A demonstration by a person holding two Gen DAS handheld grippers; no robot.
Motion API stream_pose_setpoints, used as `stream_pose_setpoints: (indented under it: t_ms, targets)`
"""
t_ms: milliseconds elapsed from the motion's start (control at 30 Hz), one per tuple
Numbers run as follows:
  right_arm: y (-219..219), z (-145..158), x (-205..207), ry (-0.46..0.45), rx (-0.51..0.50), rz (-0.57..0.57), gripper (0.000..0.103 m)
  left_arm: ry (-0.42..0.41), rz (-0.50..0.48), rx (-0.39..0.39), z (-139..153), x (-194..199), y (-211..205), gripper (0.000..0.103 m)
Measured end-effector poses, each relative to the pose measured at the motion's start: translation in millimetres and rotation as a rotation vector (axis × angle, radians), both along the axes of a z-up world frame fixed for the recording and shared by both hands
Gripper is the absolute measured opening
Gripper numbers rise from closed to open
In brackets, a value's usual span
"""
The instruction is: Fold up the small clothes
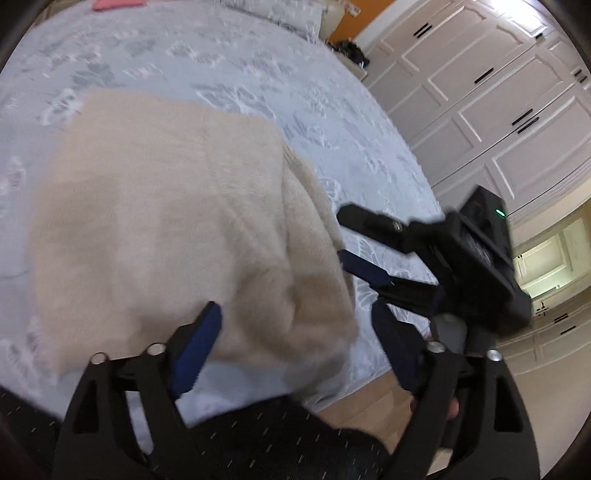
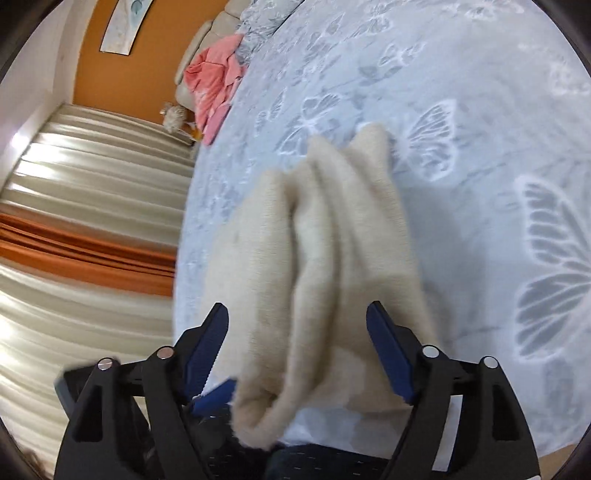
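Note:
A beige knit garment [image 1: 159,221] lies folded on the grey butterfly-print bedspread [image 1: 221,66]. My left gripper [image 1: 295,339] is open, its blue-padded fingers [image 1: 195,350] on either side of the garment's near corner. The right gripper [image 1: 362,273] shows in the left wrist view just right of the garment. In the right wrist view the beige garment [image 2: 317,258] lies in thick folds between the open jaws of my right gripper [image 2: 299,347], whose blue pads [image 2: 388,354] stand apart on either side of it. Neither gripper clamps the cloth.
A pink garment [image 2: 214,85] lies crumpled at the far edge of the bed [image 2: 480,110], also seen as a pink patch [image 1: 114,3]. White cupboards [image 1: 498,92] stand beyond the bed. Cream and orange curtains [image 2: 85,221] hang on the left. Wooden floor [image 1: 380,395] shows below the bed edge.

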State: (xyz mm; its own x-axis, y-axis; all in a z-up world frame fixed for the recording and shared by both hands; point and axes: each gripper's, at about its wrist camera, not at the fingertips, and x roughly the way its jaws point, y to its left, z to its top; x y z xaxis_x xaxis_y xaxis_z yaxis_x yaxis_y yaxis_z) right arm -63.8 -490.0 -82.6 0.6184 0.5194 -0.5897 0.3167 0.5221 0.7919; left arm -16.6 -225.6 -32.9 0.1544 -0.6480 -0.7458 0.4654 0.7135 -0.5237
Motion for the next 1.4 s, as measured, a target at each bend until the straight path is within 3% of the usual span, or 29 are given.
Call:
stream_pose_setpoints:
  t_ms: [133, 300, 333, 367, 400, 500, 567, 633, 667, 733, 800, 867, 967, 1067, 1167, 1233, 1267, 1333, 1400]
  targets:
    - [14.1, -2.6, 20.1, 0.021, 0.011, 0.037, 0.079, -0.058, 0.024, 0.039, 14.5, -7.8, 32.8, 0.087]
    - [51.7, 1.0, 49.7, 0.077, -0.075, 0.121, 0.078, 0.009, 0.131, 0.044, 8.1, -1.7, 75.5, 0.087]
    - [57.3, 2.6, 54.9, 0.082, -0.104, 0.135, 0.063, 0.020, 0.147, 0.044, 6.6, -1.0, 80.0, 0.087]
    - [66.9, 9.0, 61.9, 0.085, -0.169, 0.164, 0.023, 0.028, 0.169, 0.045, 5.7, -1.4, 87.3, 0.087]
    - [73.1, 19.8, 68.5, 0.083, -0.237, 0.196, 0.016, 0.032, 0.183, 0.046, 5.4, -2.0, 92.1, 0.087]
    - [64.9, 69.8, 61.3, -0.075, -0.265, 0.170, 0.015, 0.034, 0.195, 0.039, 7.2, -3.3, 102.2, 0.087]
    - [50.6, 83.1, 50.1, -0.129, -0.271, 0.139, 0.015, 0.028, 0.197, 0.031, 7.9, -3.8, 106.9, 0.088]
    - [30.0, 61.6, 43.9, -0.057, -0.305, 0.103, 0.016, 0.039, 0.203, 0.026, 2.8, -0.7, 107.8, 0.088]
    - [18.9, 29.5, 44.0, 0.050, -0.342, 0.108, 0.019, 0.051, 0.207, 0.020, -0.2, 0.1, 109.5, 0.088]
    - [10.9, -7.4, 45.7, 0.149, -0.311, 0.129, 0.026, 0.091, 0.212, 0.005, -9.9, 5.3, 108.9, 0.088]
    - [4.4, -0.8, 31.2, 0.072, -0.250, 0.086, 0.035, 0.112, 0.213, -0.003, -15.5, 7.9, 107.7, 0.088]
    - [4.5, 22.8, 16.7, 0.031, -0.301, 0.039, 0.046, 0.125, 0.227, 0.002, -19.3, 11.0, 107.3, 0.088]
    - [7.2, 48.0, -4.5, 0.000, -0.377, 0.006, 0.049, 0.138, 0.238, -0.014, -21.8, 17.6, 107.3, 0.088]
    - [18.2, 66.4, -16.2, -0.041, -0.374, 0.025, 0.049, 0.177, 0.251, -0.058, -25.5, 26.6, 105.2, 0.088]
    - [21.9, 63.9, -14.1, -0.037, -0.361, 0.068, 0.057, 0.242, 0.298, -0.097, -38.4, 36.5, 101.4, 0.092]
    - [28.0, 43.2, -11.0, 0.023, -0.361, 0.091, 0.058, 0.279, 0.339, -0.063, -50.9, 43.0, 99.6, 0.092]
    - [31.2, 26.0, -3.7, 0.079, -0.357, 0.112, 0.052, 0.325, 0.360, -0.049, -61.4, 47.1, 99.3, 0.091]
    - [31.8, 16.4, 1.8, 0.081, -0.310, 0.131, 0.014, 0.427, 0.384, -0.048, -79.7, 50.7, 100.1, 0.083]
    - [21.1, 37.3, -7.8, -0.021, -0.286, 0.067, 0.014, 0.432, 0.384, -0.024, -83.2, 50.2, 100.6, 0.082]
